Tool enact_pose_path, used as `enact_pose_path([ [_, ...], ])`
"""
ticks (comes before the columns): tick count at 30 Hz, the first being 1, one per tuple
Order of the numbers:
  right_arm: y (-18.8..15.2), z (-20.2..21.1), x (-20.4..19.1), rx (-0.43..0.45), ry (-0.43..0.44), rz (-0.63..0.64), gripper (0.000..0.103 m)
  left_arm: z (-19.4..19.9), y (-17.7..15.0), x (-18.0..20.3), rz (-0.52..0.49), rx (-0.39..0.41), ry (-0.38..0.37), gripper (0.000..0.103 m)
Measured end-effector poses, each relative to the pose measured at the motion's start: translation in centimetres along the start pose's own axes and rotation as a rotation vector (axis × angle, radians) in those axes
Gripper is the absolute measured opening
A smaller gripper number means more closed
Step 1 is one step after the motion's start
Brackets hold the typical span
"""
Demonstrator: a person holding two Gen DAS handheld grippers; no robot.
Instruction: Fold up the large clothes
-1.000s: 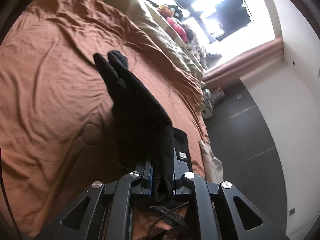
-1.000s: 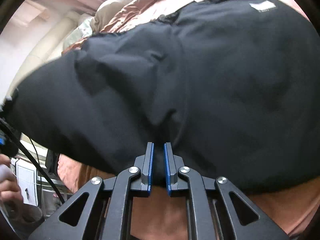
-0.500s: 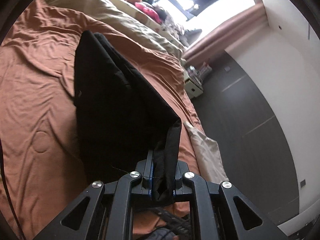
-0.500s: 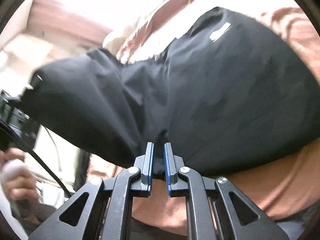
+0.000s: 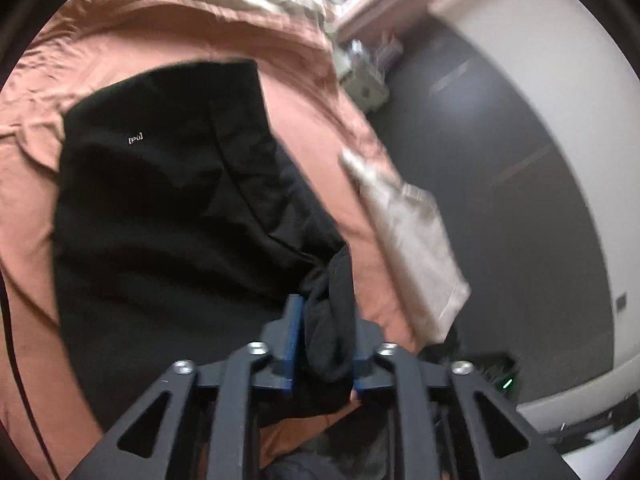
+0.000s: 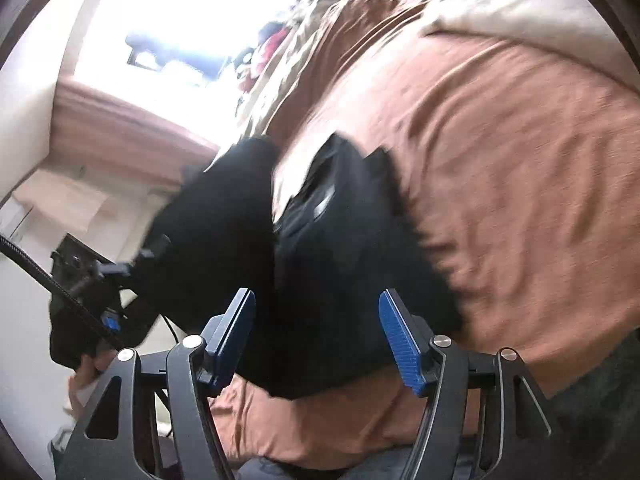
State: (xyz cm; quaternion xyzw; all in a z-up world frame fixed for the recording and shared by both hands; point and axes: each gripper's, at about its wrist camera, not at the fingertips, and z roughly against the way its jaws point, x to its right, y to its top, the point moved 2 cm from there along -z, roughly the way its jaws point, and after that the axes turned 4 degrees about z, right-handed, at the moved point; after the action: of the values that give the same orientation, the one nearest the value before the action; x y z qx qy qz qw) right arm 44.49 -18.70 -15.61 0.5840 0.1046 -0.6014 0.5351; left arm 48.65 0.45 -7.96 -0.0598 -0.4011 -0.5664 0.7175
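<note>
Now left tongs [image 5: 323, 334] pinching black garment [image 5: 168, 216], right tongs [image 6: 318, 336] wide apart, seemingly empty.

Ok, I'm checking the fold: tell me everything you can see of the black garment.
The black garment is dark matte fabric with a small white label, lying mostly flat on the rust-brown bedsheet, one layer folded over. A bunched corner is pinched in the left gripper. The right gripper stands open, its jaws either side of the near edge, gripping nothing.
</note>
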Motion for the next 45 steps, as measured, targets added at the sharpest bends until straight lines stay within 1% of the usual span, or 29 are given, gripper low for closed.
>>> enact_pose_path([
  [1,0.2,0.2,0.5,0.004,-0.008,-0.008,0.063,-0.8,-0.4,0.4,-0.01,-0.025,-0.009,0.038],
  [3,0.3,0.8,1.7,0.011,-0.026,-0.023,0.063,-1.6,-0.9,0.2,-0.005,-0.047,-0.062,0.039],
  [4,0.4,0.9,2.1,0.011,-0.031,-0.031,0.063,-1.5,-0.9,0.0,0.001,-0.046,-0.07,0.043],
  [5,0.4,1.1,2.6,0.009,-0.034,-0.041,0.063,-1.1,-0.8,-0.4,0.01,-0.036,-0.072,0.048],
  [6,0.4,0.7,2.2,0.006,-0.034,-0.044,0.063,-0.7,-0.8,-0.8,0.012,-0.025,-0.068,0.051],
  [7,0.4,0.7,2.1,0.002,-0.034,-0.046,0.063,0.1,-0.5,-1.4,0.013,-0.004,-0.059,0.057],
  [8,0.4,0.6,2.0,-0.003,-0.032,-0.044,0.063,0.6,-0.4,-1.8,0.012,0.012,-0.051,0.06],
  [9,0.2,0.8,1.6,-0.009,-0.031,-0.037,0.063,1.3,-0.2,-2.4,0.006,0.032,-0.038,0.06],
  [14,1.4,-2.3,-0.3,-0.085,-0.008,0.015,0.063,3.7,-0.1,-5.1,-0.005,0.104,0.037,0.06],
  [15,1.6,-2.9,-0.6,-0.095,-0.009,0.027,0.063,4.0,-0.2,-5.5,-0.007,0.119,0.051,0.06],
  [18,2.3,-3.7,-2.0,-0.12,-0.017,0.06,0.063,5.0,-0.7,-7.3,-0.031,0.195,0.116,0.06],
  [20,3.1,-4.0,-2.9,-0.125,-0.032,0.083,0.063,5.0,-0.7,-8.4,-0.023,0.22,0.134,0.06],
  [21,3.3,-4.1,-3.3,-0.127,-0.04,0.09,0.064,4.9,-0.2,-8.9,-0.015,0.229,0.138,0.06],
  [22,3.6,-4.2,-3.7,-0.129,-0.048,0.099,0.068,4.8,-0.2,-10.0,-0.001,0.245,0.146,0.06],
  [24,4.0,-5.1,-4.3,-0.144,-0.07,0.12,0.073,4.7,0.0,-11.9,0.037,0.271,0.138,0.06],
  [27,4.2,-6.6,-5.0,-0.188,-0.088,0.119,0.073,4.8,0.0,-14.3,0.084,0.302,0.131,0.06],
  [30,4.3,-7.8,-6.0,-0.202,-0.14,0.154,0.073,4.6,0.1,-17.0,0.163,0.302,0.131,0.06],
  [31,4.3,-8.2,-6.2,-0.206,-0.15,0.163,0.073,4.9,0.2,-18.0,0.204,0.301,0.114,0.06],
  [33,4.1,-9.2,-6.6,-0.227,-0.154,0.163,0.073,5.1,0.4,-19.2,0.247,0.3,0.07,0.06],
  [34,4.1,-9.7,-6.6,-0.228,-0.157,0.161,0.073,5.0,0.4,-19.5,0.254,0.296,0.075,0.06],
  [36,4.1,-10.0,-6.7,-0.207,-0.185,0.171,0.058,4.6,0.4,-20.0,0.258,0.272,0.107,0.06],
  [37,4.1,-10.1,-6.7,-0.205,-0.191,0.171,0.042,4.4,0.3,-20.0,0.26,0.261,0.104,0.06],
  [38,4.0,-9.9,-6.7,-0.207,-0.191,0.163,0.038,4.0,0.2,-20.0,0.266,0.242,0.086,0.06],
  [39,3.7,-9.9,-6.6,-0.203,-0.181,0.153,0.03,3.7,0.1,-19.9,0.268,0.224,0.062,0.06],
  [40,3.7,-9.7,-6.7,-0.2,-0.175,0.154,0.02,3.3,-0.1,-19.8,0.264,0.213,0.053,0.06],
  [41,3.5,-9.4,-6.8,-0.198,-0.172,0.155,0.014,3.2,-0.1,-19.6,0.255,0.211,0.062,0.06],
  [45,2.9,-7.9,-7.1,-0.172,-0.141,0.174,0.011,2.4,-0.3,-19.2,0.215,0.193,0.109,0.06],
])
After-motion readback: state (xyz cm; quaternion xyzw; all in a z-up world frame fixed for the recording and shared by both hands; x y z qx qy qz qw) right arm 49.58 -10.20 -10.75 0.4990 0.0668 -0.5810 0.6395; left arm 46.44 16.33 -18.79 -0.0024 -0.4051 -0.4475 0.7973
